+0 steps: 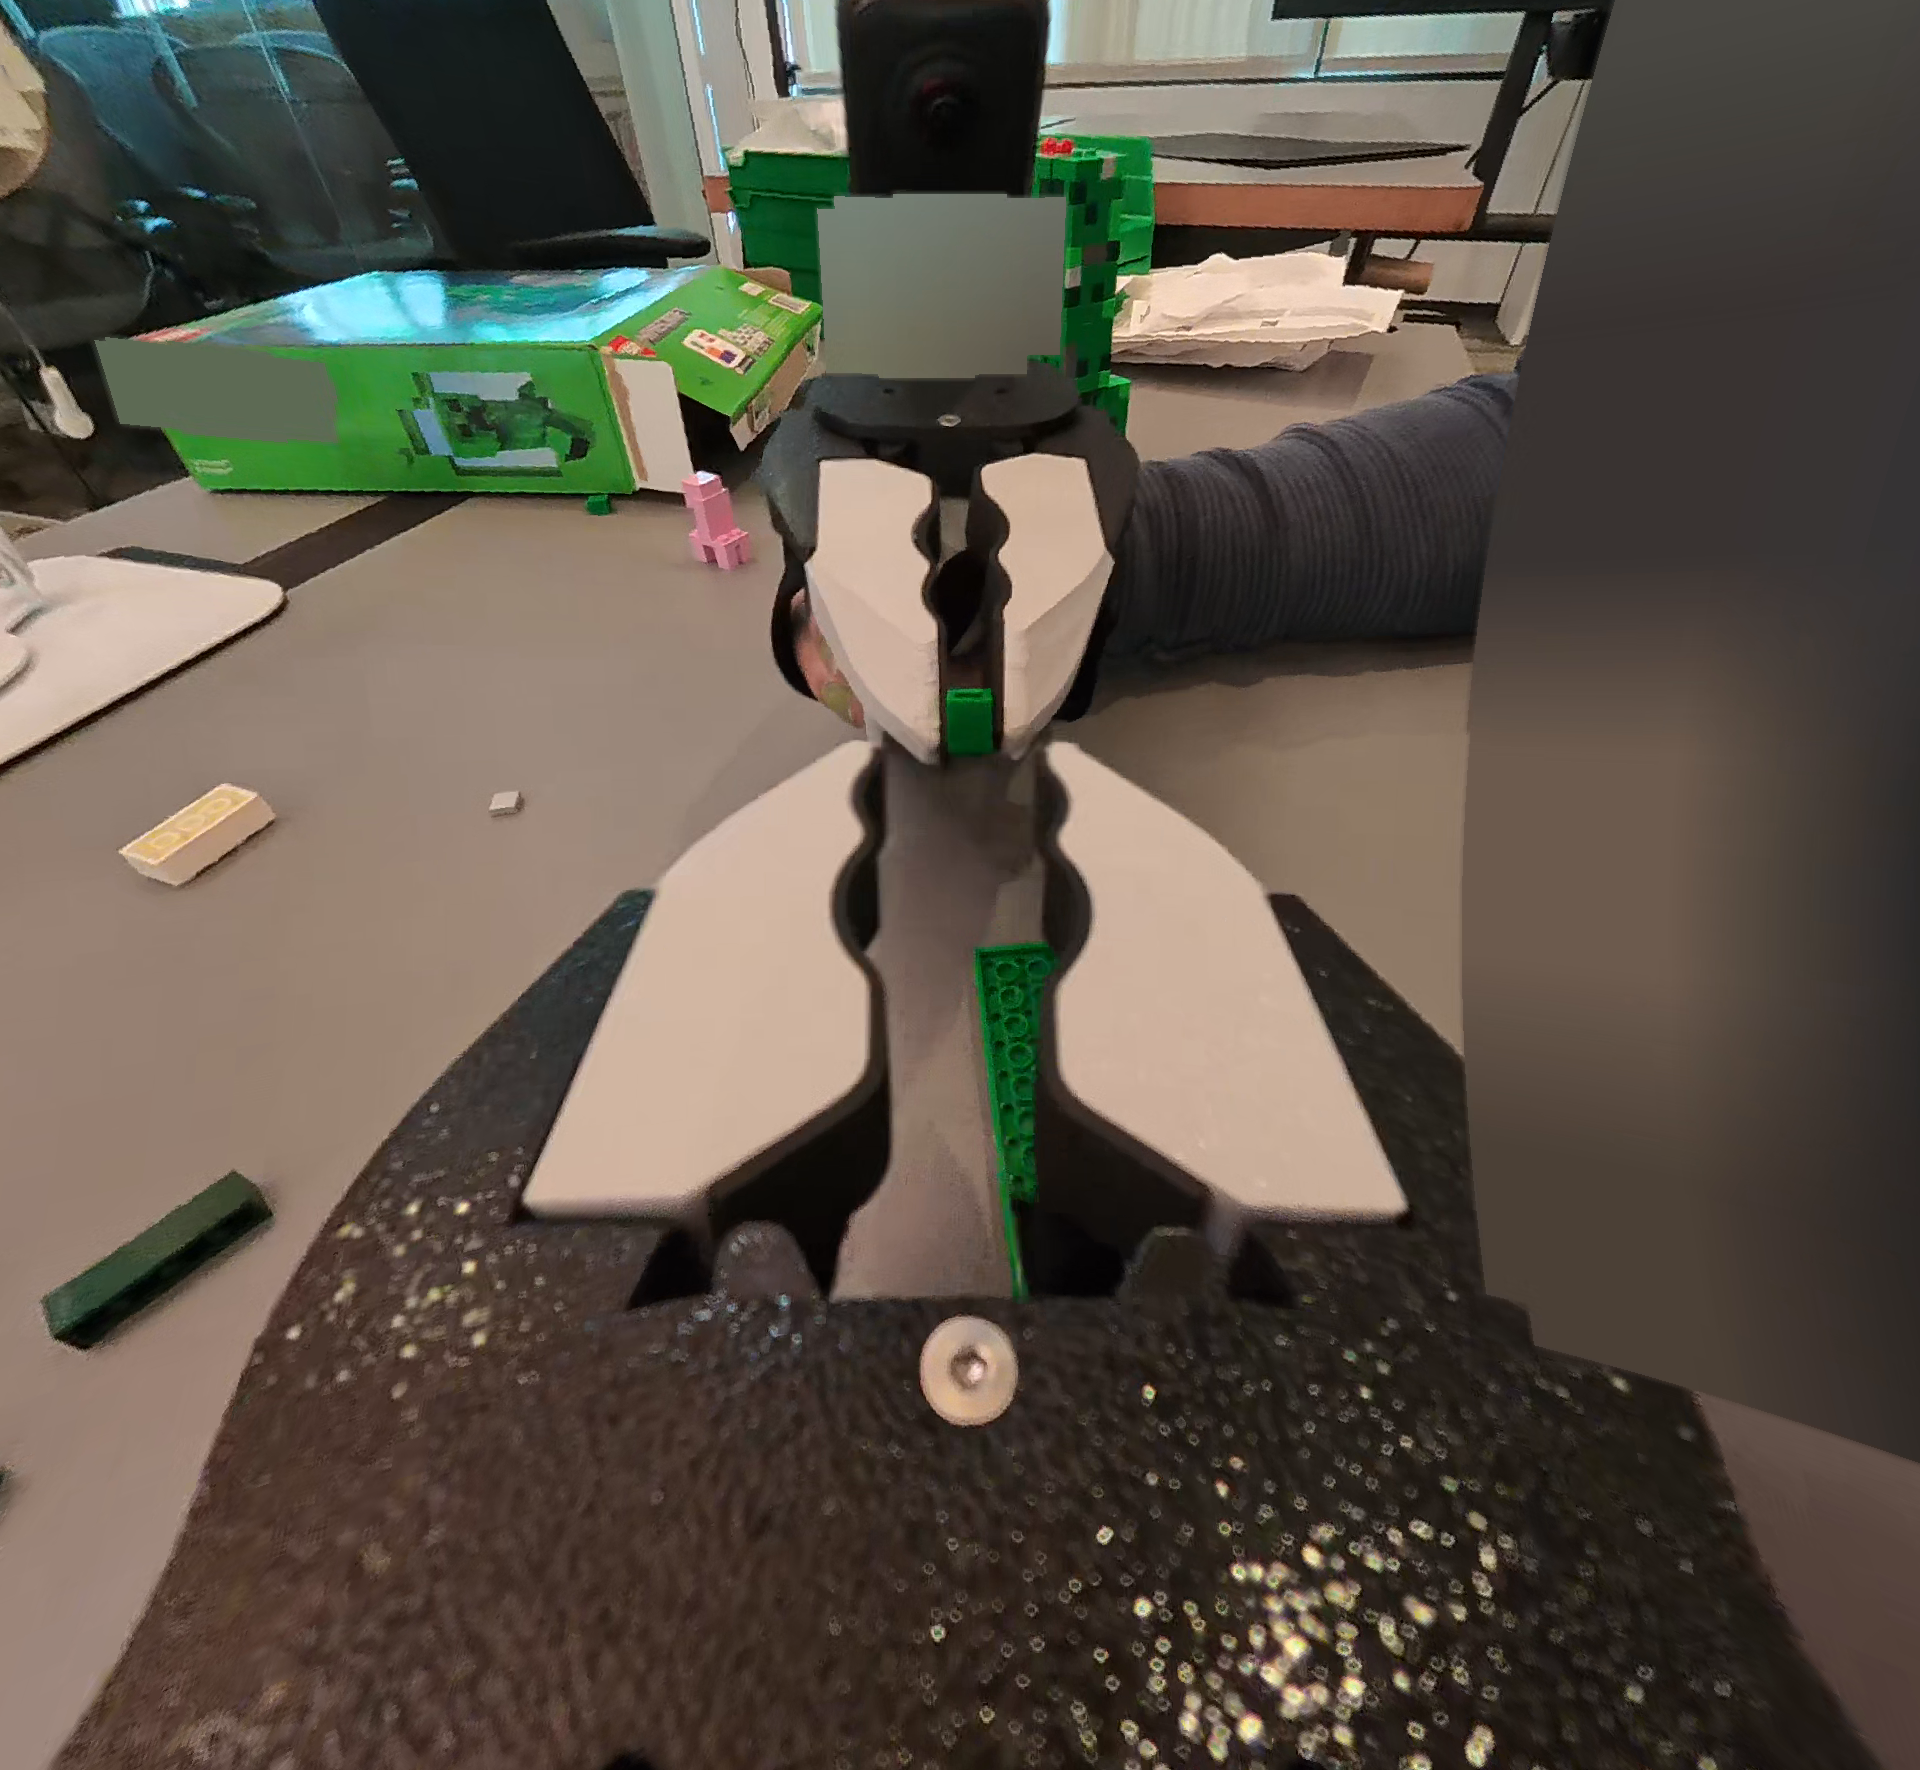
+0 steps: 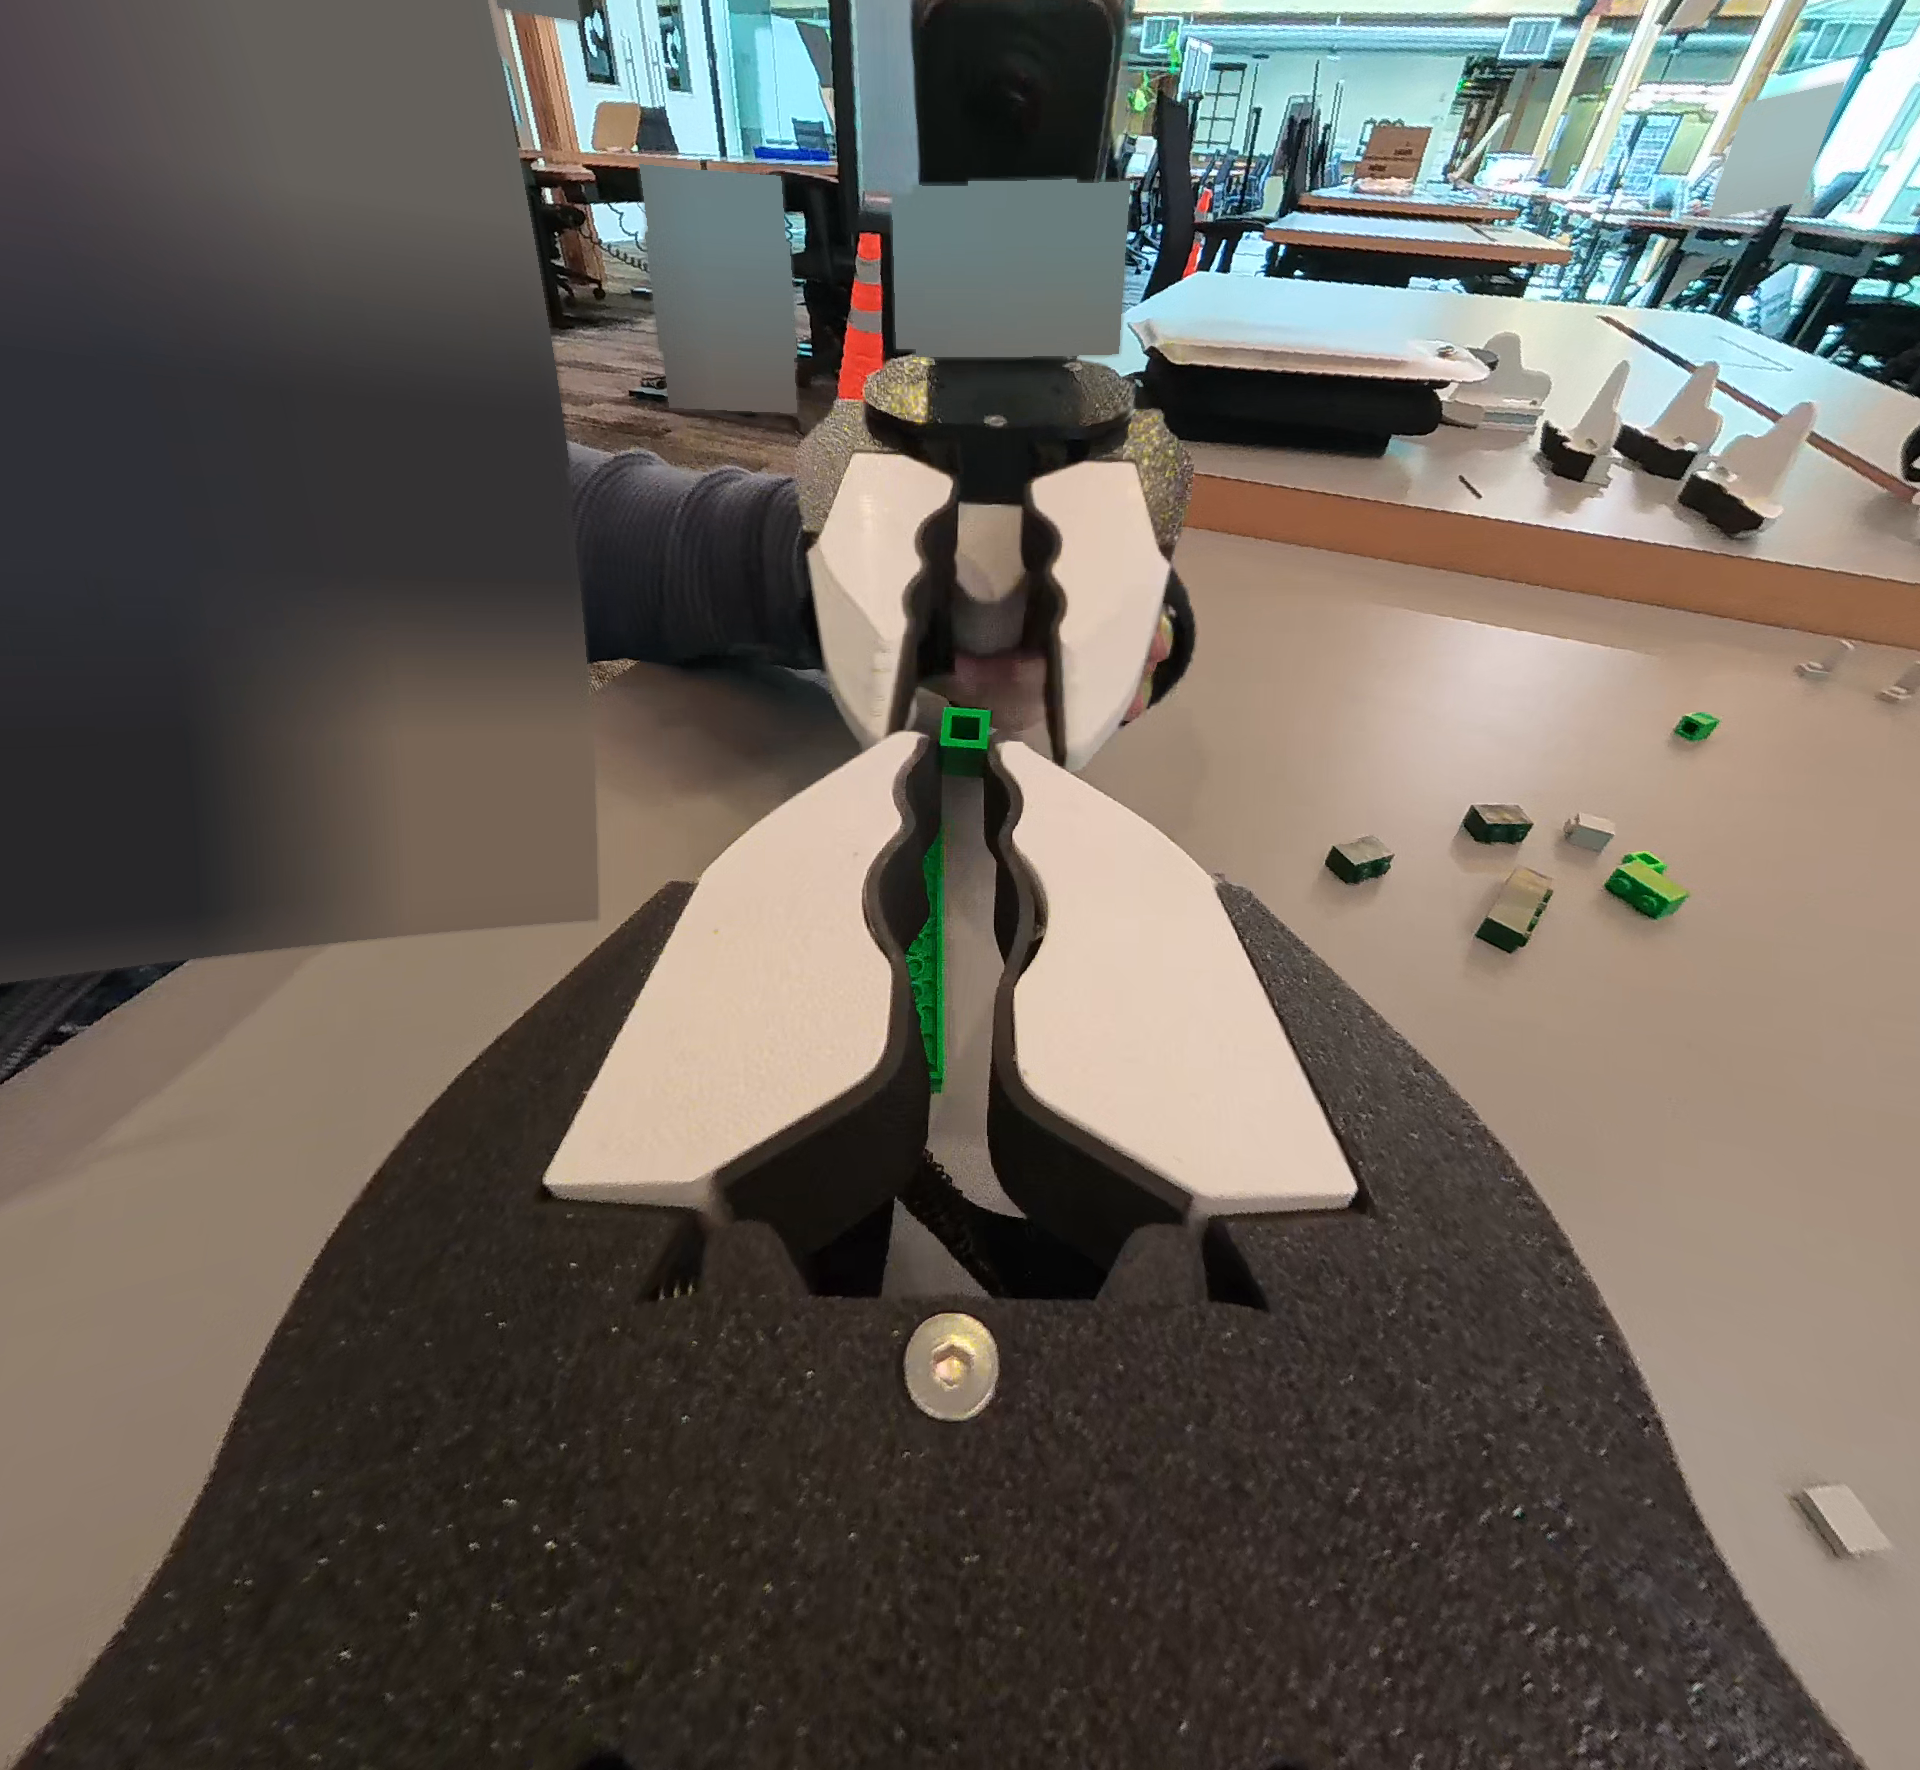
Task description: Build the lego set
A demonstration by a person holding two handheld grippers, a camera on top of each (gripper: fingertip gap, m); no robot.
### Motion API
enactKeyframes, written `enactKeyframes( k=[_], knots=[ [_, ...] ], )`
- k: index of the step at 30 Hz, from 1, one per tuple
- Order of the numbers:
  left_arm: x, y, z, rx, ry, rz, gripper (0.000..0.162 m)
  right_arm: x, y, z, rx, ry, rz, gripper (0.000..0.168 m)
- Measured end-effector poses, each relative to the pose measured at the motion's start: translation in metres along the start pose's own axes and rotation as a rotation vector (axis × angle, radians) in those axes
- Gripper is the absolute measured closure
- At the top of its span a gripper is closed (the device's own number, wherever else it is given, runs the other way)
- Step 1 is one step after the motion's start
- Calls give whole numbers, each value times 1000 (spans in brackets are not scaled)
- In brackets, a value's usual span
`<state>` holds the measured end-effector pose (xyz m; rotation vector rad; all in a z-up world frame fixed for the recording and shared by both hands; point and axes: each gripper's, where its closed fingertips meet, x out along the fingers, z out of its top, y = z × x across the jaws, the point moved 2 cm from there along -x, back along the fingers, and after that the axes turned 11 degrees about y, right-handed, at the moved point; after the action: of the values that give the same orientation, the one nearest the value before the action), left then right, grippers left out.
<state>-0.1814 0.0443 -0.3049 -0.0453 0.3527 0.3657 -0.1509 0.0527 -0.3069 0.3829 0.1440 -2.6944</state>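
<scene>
My two grippers meet tip to tip above the grey table [image 1: 436,941]. My right gripper [image 2: 961,756] is shut on a small bright green brick [image 2: 964,733]. The same brick [image 1: 968,718] shows between the right gripper's [image 1: 968,746] tips in the left wrist view. My left gripper [image 1: 966,773] has its jaws a little apart. A green studded plate [image 1: 1013,1045] shows on edge in that gap, against the right-hand finger. I cannot tell whether it is gripped. The plate [image 2: 927,972] also shows under my right gripper's fingers.
A green set box [image 1: 416,390], a pink figure [image 1: 715,525] and a built green model [image 1: 1107,266] stand behind. A white brick [image 1: 197,832], a grey tile [image 1: 506,803] and a dark green bar [image 1: 156,1258] lie left. Several loose bricks [image 2: 1515,910] lie right. My two grippers' fingertips are within a few centimetres of each other.
</scene>
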Motion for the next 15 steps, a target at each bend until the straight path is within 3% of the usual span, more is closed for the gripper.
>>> enactKeyframes(
  k=[4, 9, 12, 15],
  knots=[
    [4, -3, -4, -11, 38, -9, 132, 3, -3, -2, -101, 61, -103, 161],
    [-7, 12, -1, -315, -23, -4, 137, 5, -12, -2, -336, 177, -380, 161],
    [-11, 15, -1, -513, -47, -88, 131, 9, -10, 1, -430, 202, -440, 161],
    [-9, 15, -5, -588, -13, -150, 131, 12, -7, 2, -460, 205, -440, 161]
  ],
)
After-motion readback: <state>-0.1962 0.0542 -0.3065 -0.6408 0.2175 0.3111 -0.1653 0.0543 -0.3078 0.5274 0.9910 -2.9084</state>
